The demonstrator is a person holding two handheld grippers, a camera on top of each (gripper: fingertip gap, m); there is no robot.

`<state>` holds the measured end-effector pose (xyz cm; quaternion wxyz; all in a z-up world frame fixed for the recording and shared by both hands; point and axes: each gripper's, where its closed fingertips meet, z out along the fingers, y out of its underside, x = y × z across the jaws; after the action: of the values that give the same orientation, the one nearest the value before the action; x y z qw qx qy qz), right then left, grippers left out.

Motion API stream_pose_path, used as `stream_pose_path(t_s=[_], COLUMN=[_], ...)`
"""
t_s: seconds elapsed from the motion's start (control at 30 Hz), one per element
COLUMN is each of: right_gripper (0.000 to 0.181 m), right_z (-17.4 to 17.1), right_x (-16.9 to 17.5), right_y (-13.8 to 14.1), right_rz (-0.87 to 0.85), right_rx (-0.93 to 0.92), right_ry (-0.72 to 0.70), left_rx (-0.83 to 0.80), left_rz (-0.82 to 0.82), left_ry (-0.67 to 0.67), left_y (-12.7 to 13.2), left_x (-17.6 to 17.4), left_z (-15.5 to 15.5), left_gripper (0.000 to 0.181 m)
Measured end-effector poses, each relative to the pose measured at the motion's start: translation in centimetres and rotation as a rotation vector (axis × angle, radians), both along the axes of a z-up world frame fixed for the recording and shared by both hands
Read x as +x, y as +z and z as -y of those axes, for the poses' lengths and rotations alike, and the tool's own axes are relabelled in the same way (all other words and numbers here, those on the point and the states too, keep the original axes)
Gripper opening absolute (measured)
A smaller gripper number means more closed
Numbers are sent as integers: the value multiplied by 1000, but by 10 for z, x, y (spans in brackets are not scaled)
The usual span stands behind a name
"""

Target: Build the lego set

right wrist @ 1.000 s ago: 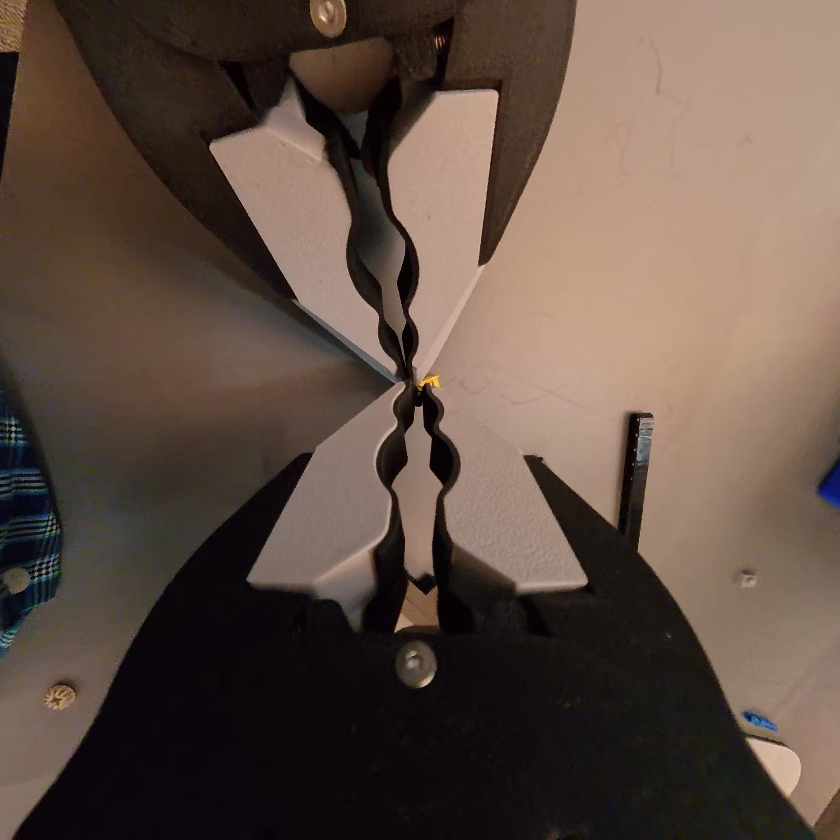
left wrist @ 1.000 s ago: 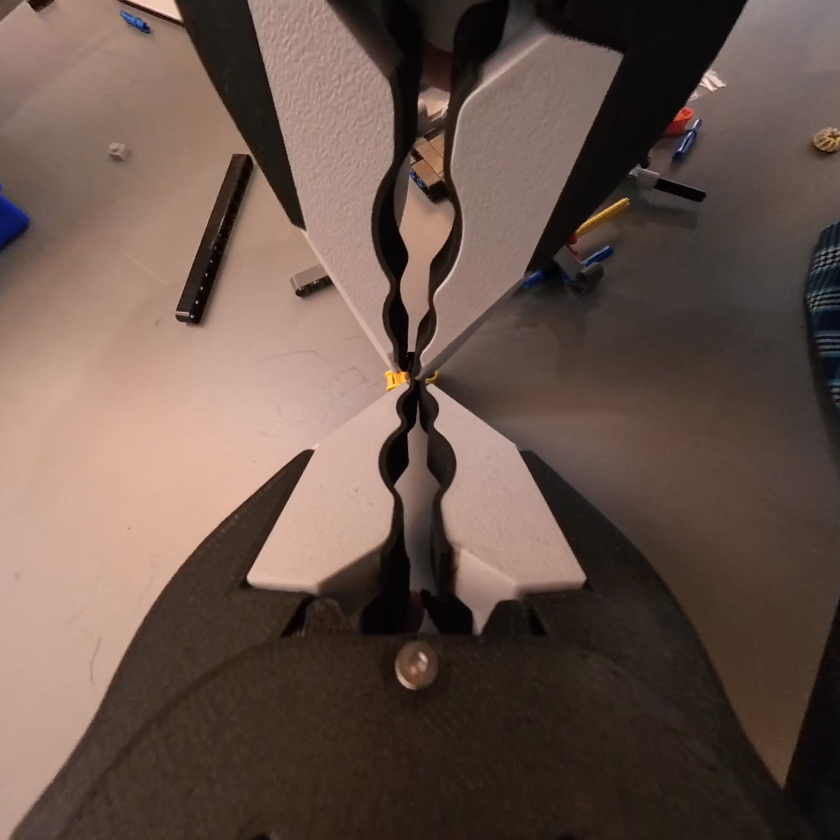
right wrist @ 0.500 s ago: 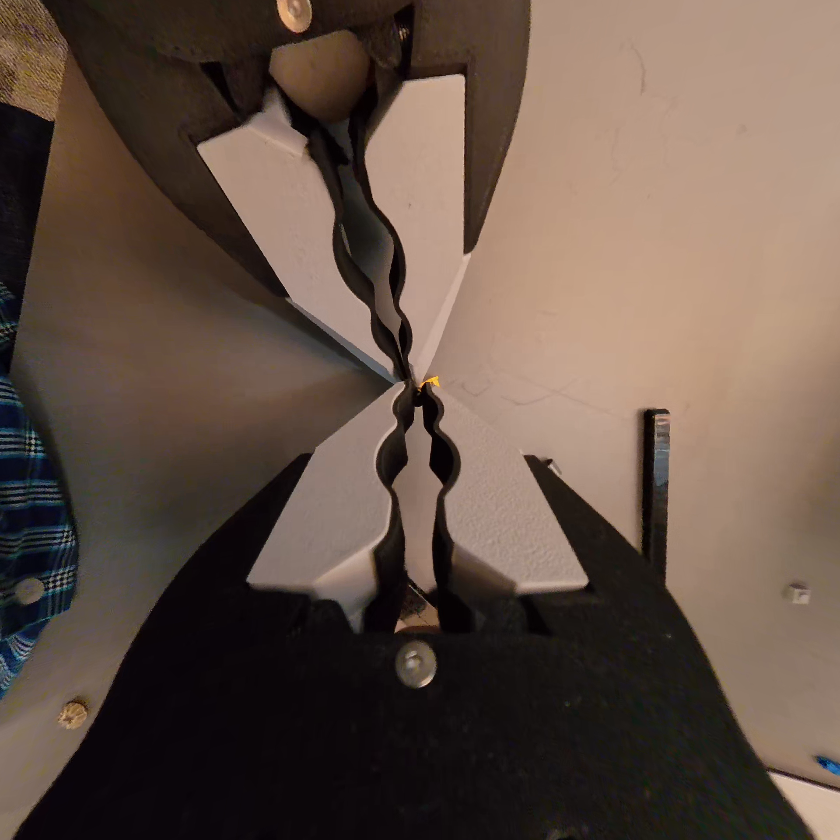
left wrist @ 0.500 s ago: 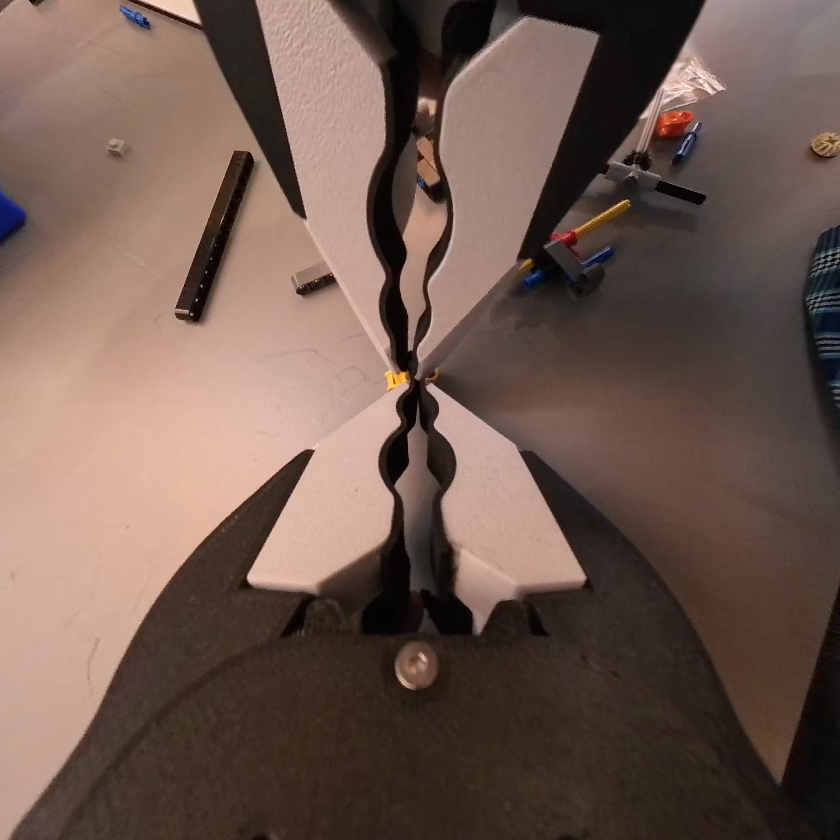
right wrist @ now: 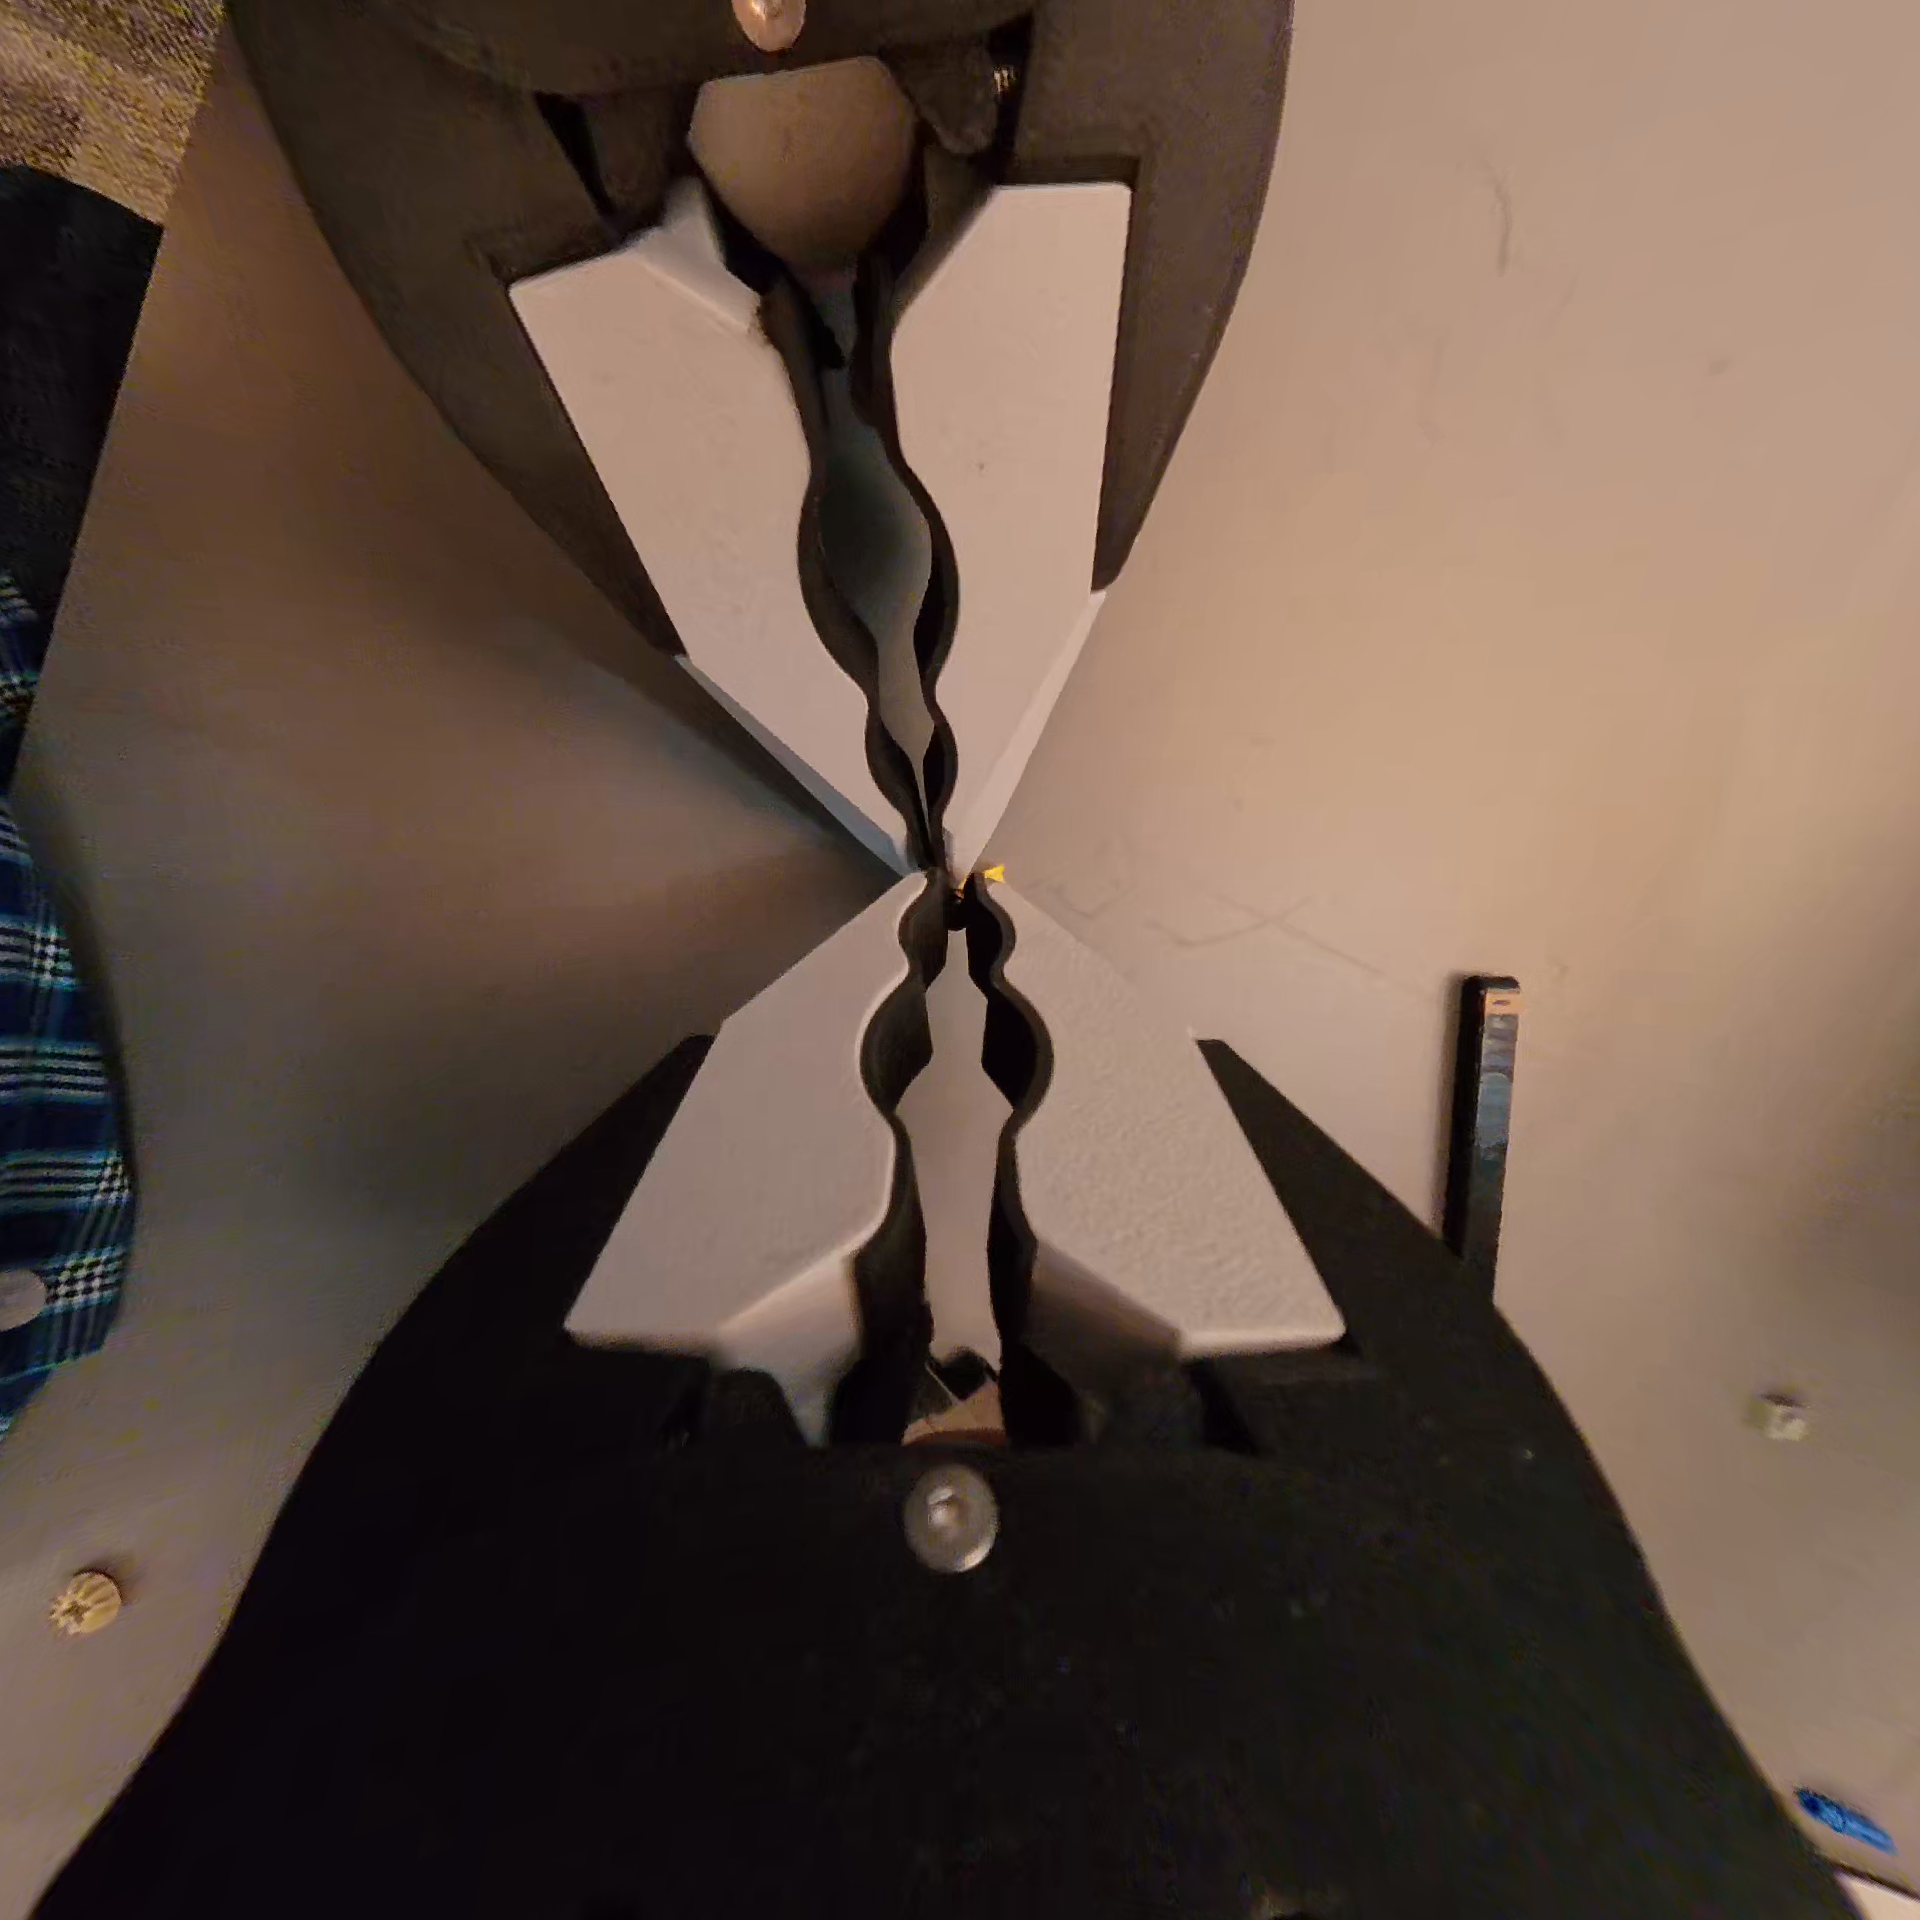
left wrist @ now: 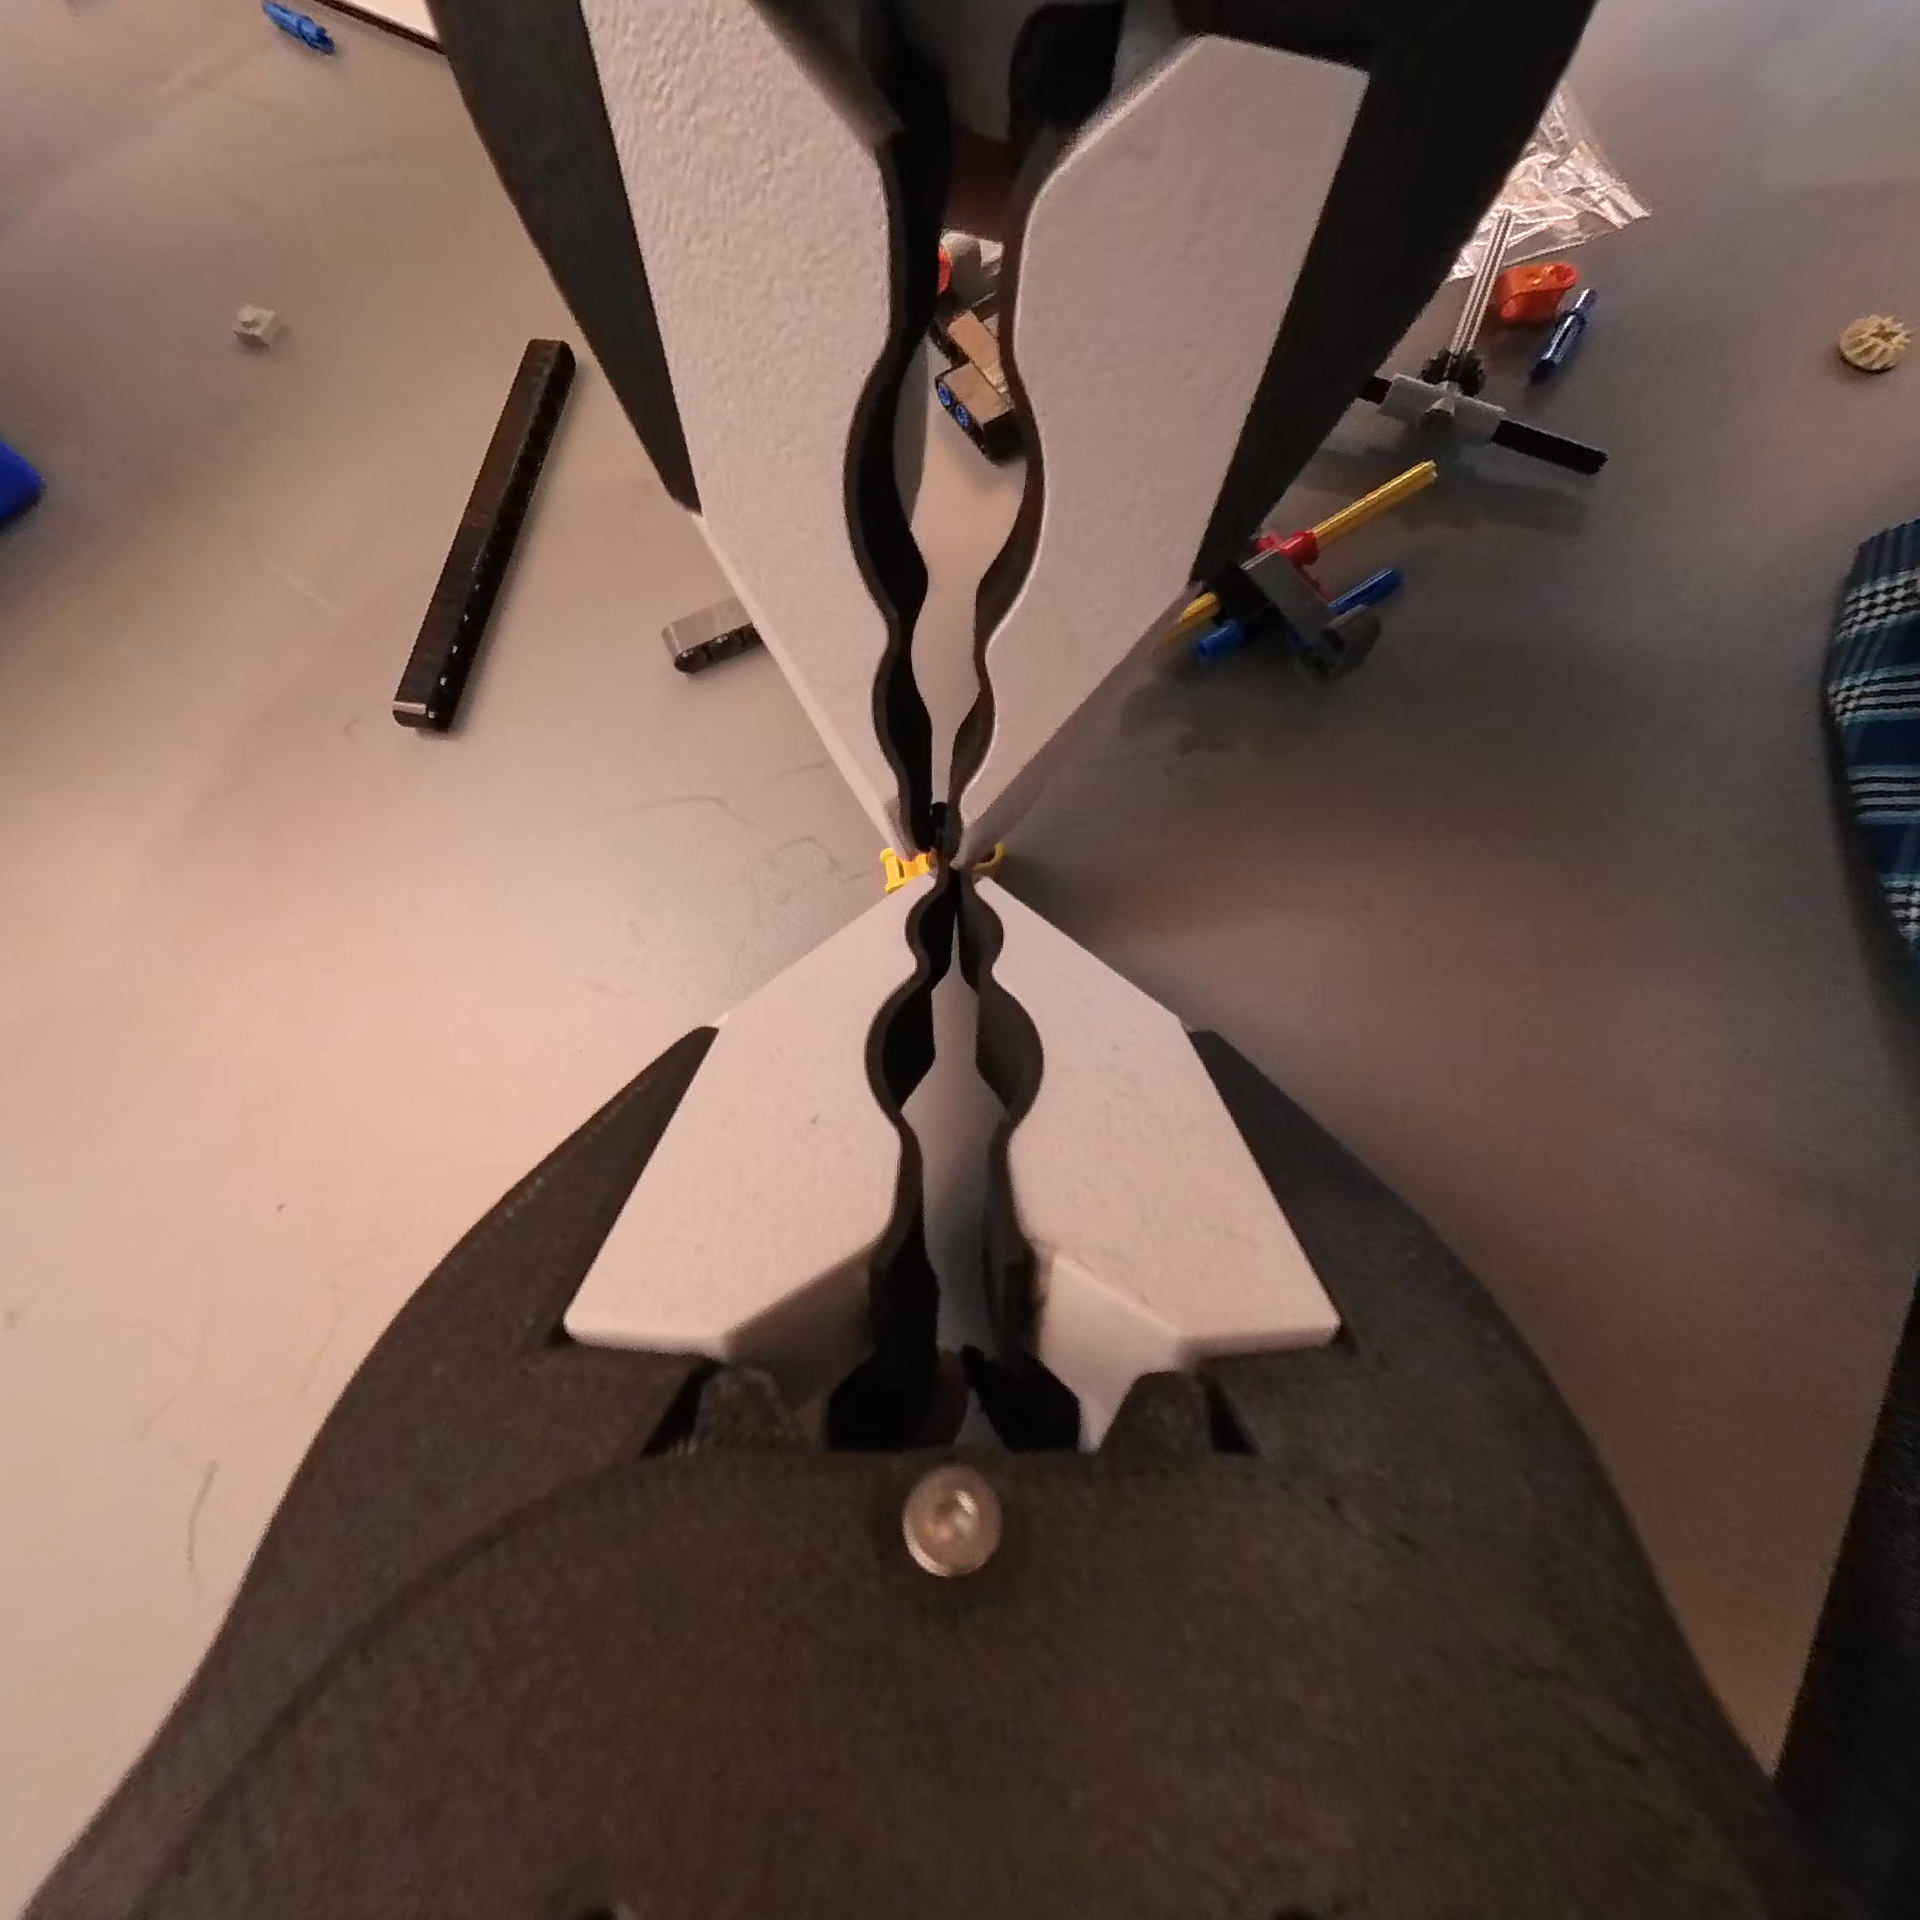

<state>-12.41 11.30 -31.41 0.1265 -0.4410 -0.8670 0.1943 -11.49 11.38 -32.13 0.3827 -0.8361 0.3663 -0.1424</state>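
My two grippers meet tip to tip above the grey table [left wrist: 312, 935]. My left gripper [left wrist: 943, 896] is shut on a small yellow lego piece [left wrist: 902, 869] that sticks out on both sides of its tips. My right gripper [left wrist: 935, 821] comes in from the top of the left wrist view and is shut on a tiny black piece [left wrist: 941, 831] pressed against the yellow one. In the right wrist view my right gripper [right wrist: 951, 902] is at the centre, the left gripper [right wrist: 928, 847] is opposite, and only a sliver of the yellow piece [right wrist: 993, 875] shows.
A long black beam [left wrist: 486, 535], a short grey beam [left wrist: 712, 644] and a small grey piece [left wrist: 258, 324] lie to the left. A sub-assembly with a yellow axle [left wrist: 1299, 608], a grey connector [left wrist: 1449, 405], an orange piece [left wrist: 1538, 291] and a tan gear [left wrist: 1878, 341] lie to the right, near a plaid sleeve [left wrist: 1886, 790]. Left and right tips are no more than a few centimetres apart. The tan gear [left wrist: 1878, 341] is about 25 cm from both grippers' fingertips. It is also in sight in the right wrist view [right wrist: 82, 1601].
Both grippers stay shut and tip to tip. The right gripper has tilted slightly, so more of the parts behind it show; the black beam has drifted in the right wrist view.
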Motion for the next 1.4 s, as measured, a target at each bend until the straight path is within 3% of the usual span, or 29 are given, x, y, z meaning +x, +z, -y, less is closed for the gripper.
stream_pose_path(t_s=[0.57, 1.4], right_gripper=[1, 2], right_z=[1, -1], right_x=[0, -1], right_y=[-1, 1], right_rz=[54, 17], right_rx=[67, -76], right_ry=[106, -13], left_rx=[-14, -49], left_rz=[10, 9], left_ry=[-3, -2], left_y=[0, -4], left_x=[0, 1], left_z=[1, 1], left_gripper=[0, 0])
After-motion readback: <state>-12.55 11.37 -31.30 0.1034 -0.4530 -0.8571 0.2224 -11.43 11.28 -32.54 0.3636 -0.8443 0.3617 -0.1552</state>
